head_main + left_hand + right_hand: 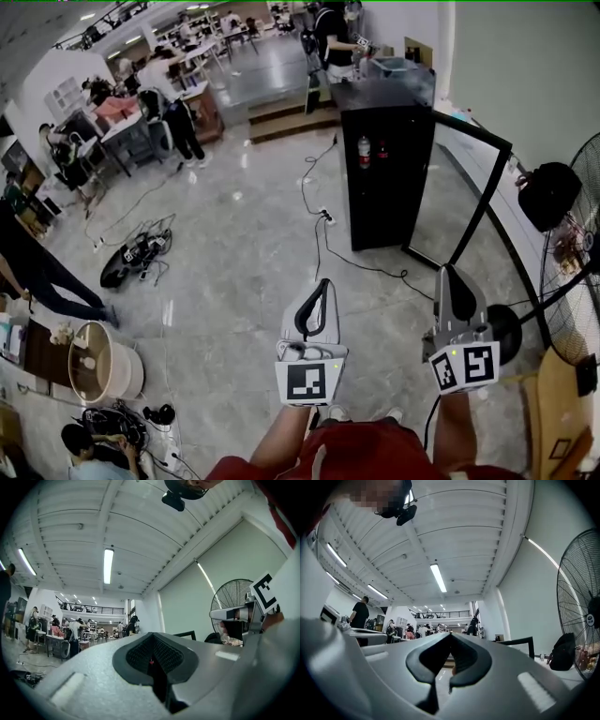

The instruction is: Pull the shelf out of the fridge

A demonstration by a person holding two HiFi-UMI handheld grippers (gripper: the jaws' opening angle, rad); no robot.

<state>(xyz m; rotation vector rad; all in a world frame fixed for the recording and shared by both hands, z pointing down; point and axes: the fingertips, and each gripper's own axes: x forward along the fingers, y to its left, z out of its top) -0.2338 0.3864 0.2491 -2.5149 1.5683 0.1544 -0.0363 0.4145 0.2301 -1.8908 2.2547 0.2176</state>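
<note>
The room is a large open hall. Its floor [234, 253] is of pale grey, shiny stone slabs. The fridge [389, 178], a tall black cabinet, stands on this floor at about 1 o'clock from the person, well apart from both grippers. Its door [469, 202] is swung open toward 3 o'clock. From here the shelf inside cannot be made out.

A black cable [317, 202] runs over the floor from the foot of the fridge toward 12 o'clock. At 8 o'clock more cables lie in a dark heap [136, 255]. At 10 o'clock people stand around a worktop [127, 117], and low steps [286, 117] rise at 12 o'clock. A big standing fan [572, 272] is at 3 o'clock beside the pale green wall [525, 75], and a round wooden drum [98, 361] is at 8 o'clock.

The left hand-held gripper [322, 284] is held over bare floor with its jaws together and nothing between them. The right hand-held gripper [451, 272], just beside it toward 3 o'clock, also has its tips met, and it holds nothing.

In both gripper views the ribbed white ceiling [70, 536] carries long tube lamps [108, 564], and a railed gallery [93, 609] crosses the far end.
</note>
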